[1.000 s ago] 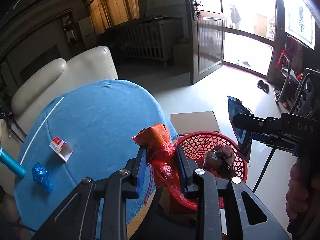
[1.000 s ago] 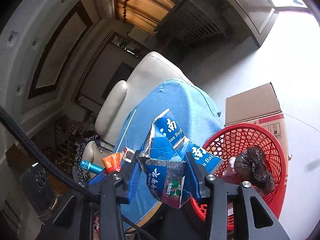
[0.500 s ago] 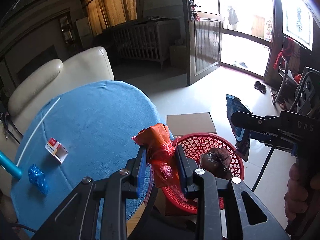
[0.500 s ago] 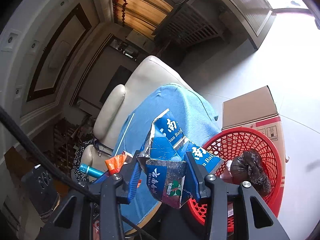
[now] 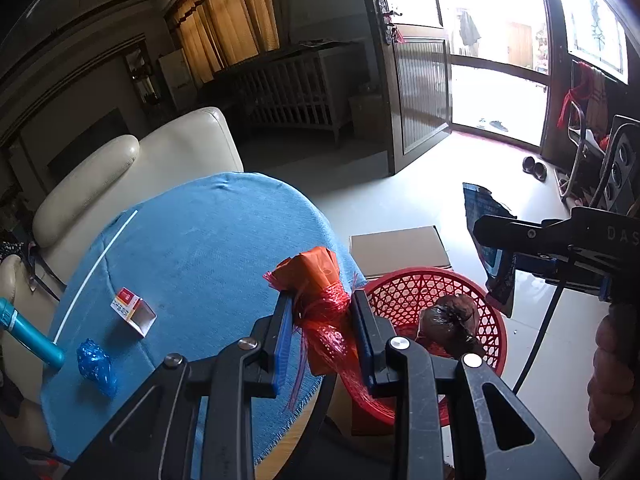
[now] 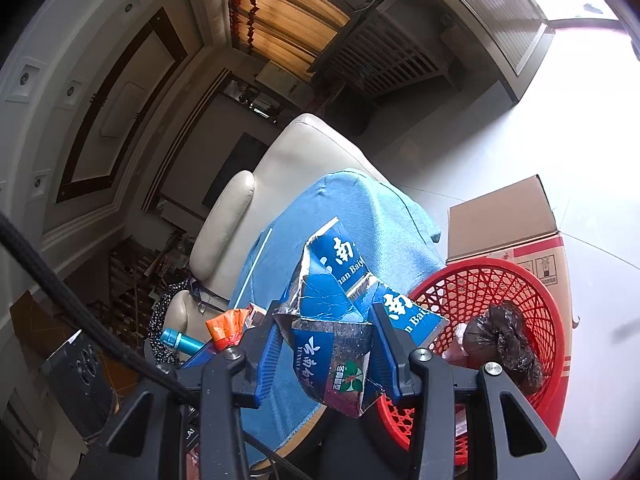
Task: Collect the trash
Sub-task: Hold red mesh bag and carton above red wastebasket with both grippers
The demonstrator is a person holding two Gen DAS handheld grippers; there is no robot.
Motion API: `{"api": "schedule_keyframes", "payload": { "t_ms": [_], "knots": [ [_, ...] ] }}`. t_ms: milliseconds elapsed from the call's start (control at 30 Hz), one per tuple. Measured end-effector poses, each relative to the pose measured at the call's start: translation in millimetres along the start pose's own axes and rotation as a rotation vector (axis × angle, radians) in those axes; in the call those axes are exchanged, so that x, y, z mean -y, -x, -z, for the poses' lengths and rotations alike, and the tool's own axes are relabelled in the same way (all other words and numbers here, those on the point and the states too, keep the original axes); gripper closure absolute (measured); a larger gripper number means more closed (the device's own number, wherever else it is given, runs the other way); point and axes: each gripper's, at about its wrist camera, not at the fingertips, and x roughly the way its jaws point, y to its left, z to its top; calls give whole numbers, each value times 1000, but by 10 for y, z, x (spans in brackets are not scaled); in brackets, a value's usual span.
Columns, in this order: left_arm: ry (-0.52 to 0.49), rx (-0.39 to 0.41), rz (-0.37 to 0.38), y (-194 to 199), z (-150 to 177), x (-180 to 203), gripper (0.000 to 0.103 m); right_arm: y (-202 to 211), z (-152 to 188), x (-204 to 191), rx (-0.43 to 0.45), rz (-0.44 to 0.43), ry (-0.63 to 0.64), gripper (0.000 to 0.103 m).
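The left gripper [image 5: 322, 312] clamps an orange-red net bag [image 5: 318, 280] above the desk [image 5: 200, 248] edge. The right gripper [image 6: 326, 334] pinches a torn blue carton [image 6: 332, 300] reading "nan Bai" beside the red basket [image 6: 516, 280], which holds a dark bag [image 6: 504, 340]. A small red-and-white box [image 5: 132, 310] lies on the desk.

On the torn blue carton [image 6: 340, 320] you can read white Chinese characters, among them "南", and beside them the Latin letters "nan Bai", cut off at the fold. On the black body of the right gripper [image 5: 592, 236], in the left wrist view, you see the letters "DAS". Print on the cardboard box [image 6: 540, 264] is too small to read.
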Motion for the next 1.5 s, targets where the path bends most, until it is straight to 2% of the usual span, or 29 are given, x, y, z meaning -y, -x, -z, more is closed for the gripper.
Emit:
{"api": "schedule_keyframes", "payload": {
  "t_ms": [433,1500],
  "knots": [
    [-55,19,-37,29,-36,154,73,122,-40,47,29,-22,-7,58],
    [-104,15,-46,35,-66,337,72,397,-46,139,95,-53,-30,57]
  ]
}}
